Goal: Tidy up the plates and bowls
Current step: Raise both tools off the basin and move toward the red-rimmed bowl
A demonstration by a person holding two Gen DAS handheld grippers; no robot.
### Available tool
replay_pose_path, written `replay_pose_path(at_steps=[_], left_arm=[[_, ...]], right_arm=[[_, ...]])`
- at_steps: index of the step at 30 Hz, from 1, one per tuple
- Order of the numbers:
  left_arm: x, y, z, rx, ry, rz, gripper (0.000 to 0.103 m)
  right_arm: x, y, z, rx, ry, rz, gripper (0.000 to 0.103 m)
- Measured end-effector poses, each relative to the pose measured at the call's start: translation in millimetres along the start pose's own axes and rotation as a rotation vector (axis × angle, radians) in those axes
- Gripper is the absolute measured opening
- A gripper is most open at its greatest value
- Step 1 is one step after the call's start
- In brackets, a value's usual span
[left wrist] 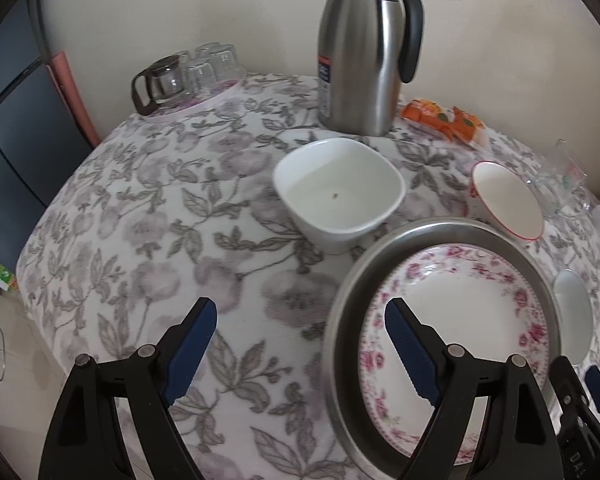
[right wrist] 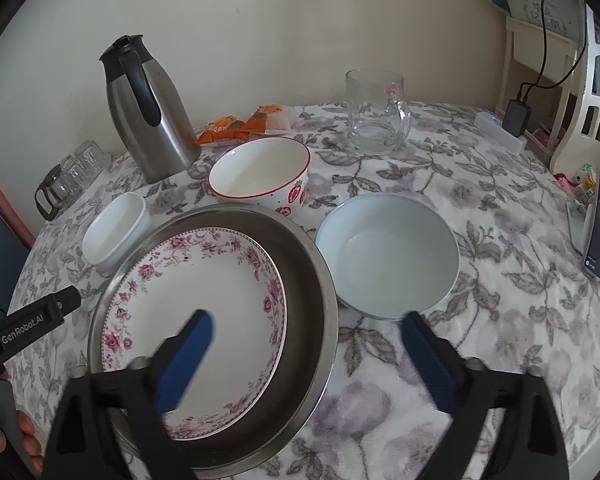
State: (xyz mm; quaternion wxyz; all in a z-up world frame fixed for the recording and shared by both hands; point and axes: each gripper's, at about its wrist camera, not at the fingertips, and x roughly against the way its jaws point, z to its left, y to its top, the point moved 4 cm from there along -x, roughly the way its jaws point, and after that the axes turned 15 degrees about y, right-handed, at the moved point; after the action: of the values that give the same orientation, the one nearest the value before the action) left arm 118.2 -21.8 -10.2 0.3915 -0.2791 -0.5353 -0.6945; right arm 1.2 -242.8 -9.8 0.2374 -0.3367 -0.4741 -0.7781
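Floral plate [right wrist: 196,304] sits in the steel pan [right wrist: 312,280] beneath both wide-open, empty claws [left wrist: 300,344] [right wrist: 308,356].

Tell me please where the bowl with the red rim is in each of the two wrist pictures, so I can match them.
Left wrist view: the red-rimmed bowl sits at the right, beyond the metal tray.
Right wrist view: the same bowl is upper centre, just behind the tray, strawberries on its side.
Shared landmark: the steel thermos jug stands behind it by the wall in both.
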Motion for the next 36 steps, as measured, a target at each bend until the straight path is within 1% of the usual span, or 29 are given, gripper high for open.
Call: replay_pose_path(at_steps=[1,2,3,6,10,12,21,24,28,30,32,36], left_arm=[[0,0,2,0.006,0.005,-0.001,0.089],[-1,0,3,0.012,0.008,-0.001,0.096],[-2,0,5,0.02,0.008,-0.003,0.099],[-1,1,7,0.035,-0.009,-0.01,0.099],[1,3,8,0.043,-0.011,-0.04,0.099],[3,4,7,0.044,-0.016,-0.058,0.099],[9,13,6,0.081,-0.054,-0.14,0.099],[11,17,5,0.09,-0.061,-0.173,0.099],[13,24,2,0.102,-0.108,-0.187,0.099],[13,26,-2,0.103,-0.148,-0.191,0.099],[14,28,-5,0.093,-0.162,-0.196,0.099],[17,36,-14,0.072,-0.183,-0.22,0.099]], right_arm=[[1,0,0,-0.002,0.001,-0.003,0.103],[1,1,0,-0.004,0.001,-0.005,0.103],[2,1,0,-0.005,0.005,-0.017,0.103],[3,2,0,-0.008,0.018,-0.025,0.103],[1,2,-1,-0.005,-0.009,-0.019,0.103],[1,1,-3,-0.012,-0.008,-0.018,0.103],[5,5,-3,0.007,-0.008,-0.101,0.103],[4,7,-4,0.011,-0.015,-0.106,0.103],[2,9,-7,-0.005,-0.006,-0.097,0.103],[2,12,-10,0.003,-0.029,-0.106,0.103],[4,14,-13,0.009,-0.051,-0.118,0.103],[9,24,-19,0.004,-0.044,-0.149,0.103]])
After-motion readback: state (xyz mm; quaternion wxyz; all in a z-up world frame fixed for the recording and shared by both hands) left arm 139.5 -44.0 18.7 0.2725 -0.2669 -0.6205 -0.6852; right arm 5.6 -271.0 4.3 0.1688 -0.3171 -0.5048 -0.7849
